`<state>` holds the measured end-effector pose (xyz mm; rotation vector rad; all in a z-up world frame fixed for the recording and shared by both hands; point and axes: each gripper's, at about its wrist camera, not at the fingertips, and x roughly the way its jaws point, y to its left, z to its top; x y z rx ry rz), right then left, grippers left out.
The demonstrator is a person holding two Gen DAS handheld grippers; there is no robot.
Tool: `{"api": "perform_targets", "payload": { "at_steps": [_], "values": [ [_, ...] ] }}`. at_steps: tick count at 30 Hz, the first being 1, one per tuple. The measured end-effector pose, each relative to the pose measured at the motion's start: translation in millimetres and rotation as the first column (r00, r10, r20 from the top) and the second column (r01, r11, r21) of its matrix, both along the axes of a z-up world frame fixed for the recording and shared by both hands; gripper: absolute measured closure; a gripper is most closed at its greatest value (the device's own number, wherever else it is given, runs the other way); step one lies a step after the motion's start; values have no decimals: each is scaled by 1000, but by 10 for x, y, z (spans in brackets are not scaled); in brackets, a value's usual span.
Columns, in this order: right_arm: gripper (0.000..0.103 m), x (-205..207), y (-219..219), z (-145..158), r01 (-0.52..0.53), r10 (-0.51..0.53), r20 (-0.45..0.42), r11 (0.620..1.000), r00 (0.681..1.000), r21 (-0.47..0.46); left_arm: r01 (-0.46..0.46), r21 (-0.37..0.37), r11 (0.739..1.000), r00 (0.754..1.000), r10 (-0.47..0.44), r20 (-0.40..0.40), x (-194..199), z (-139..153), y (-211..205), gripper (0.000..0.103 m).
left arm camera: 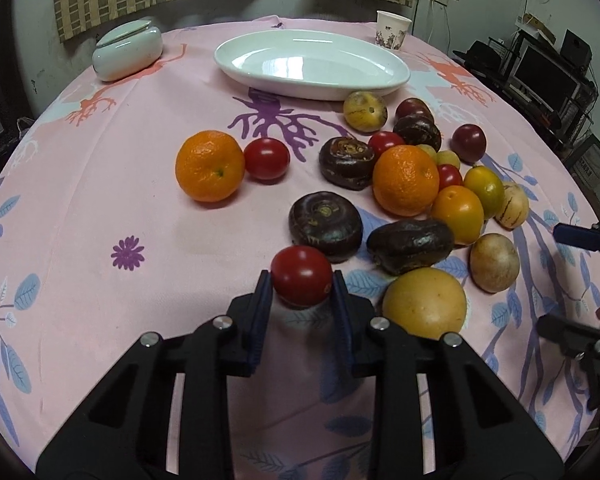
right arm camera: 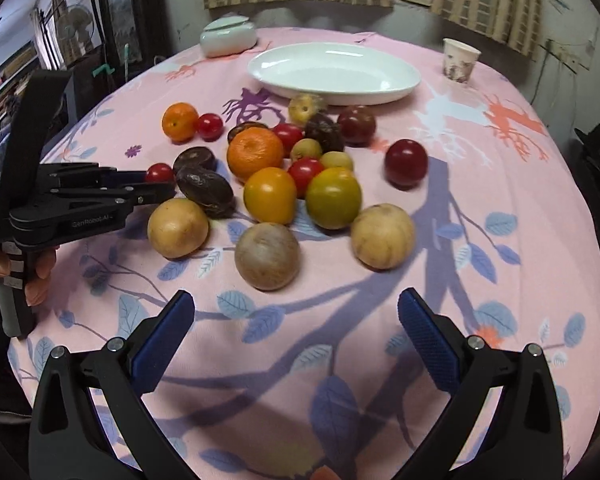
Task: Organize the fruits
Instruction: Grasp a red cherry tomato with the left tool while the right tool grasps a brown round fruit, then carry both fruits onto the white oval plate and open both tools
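Observation:
My left gripper is shut on a small red tomato, low over the pink tablecloth; it also shows in the right wrist view, holding the tomato. Ahead lie mixed fruits: two oranges, dark water chestnuts, another tomato, a yellow round fruit. The empty white oval plate stands behind them. My right gripper is open and empty, just short of a tan round fruit.
A lidded white ceramic box sits at the back left and a paper cup at the back right. The table edge curves away on both sides. Shelves with electronics stand beyond the right edge.

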<state>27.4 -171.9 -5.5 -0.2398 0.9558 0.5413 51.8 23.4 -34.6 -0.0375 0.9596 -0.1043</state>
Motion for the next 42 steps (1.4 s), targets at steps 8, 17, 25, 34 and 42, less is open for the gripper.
{"api": "perform_targets", "payload": {
  "at_steps": [8,17,25,34,42],
  "values": [
    [5,47,86,-78,7,-6,-29,1000,1000,16,-9,-5,1000,1000,9,16,63,-16,-16,69],
    [36,182,202,-136,8,-8,-48,1000,999,-6,3,-11,1000,1000,-3,20,2,-7,-20,74],
    [64,206,308,-180,-29,30,-42,999,999,21,3,-42,999,1000,-2,16,-38,0,14,74],
    [64,19,106,215,-50,44,65,995,997,86,30,-20,999,996,-28,84,-213,312,-15,74],
    [64,387,71,944,-88,55,291,991,955,103,58,9,998,989,-59,136,47,951,53,74]
  ]
}}
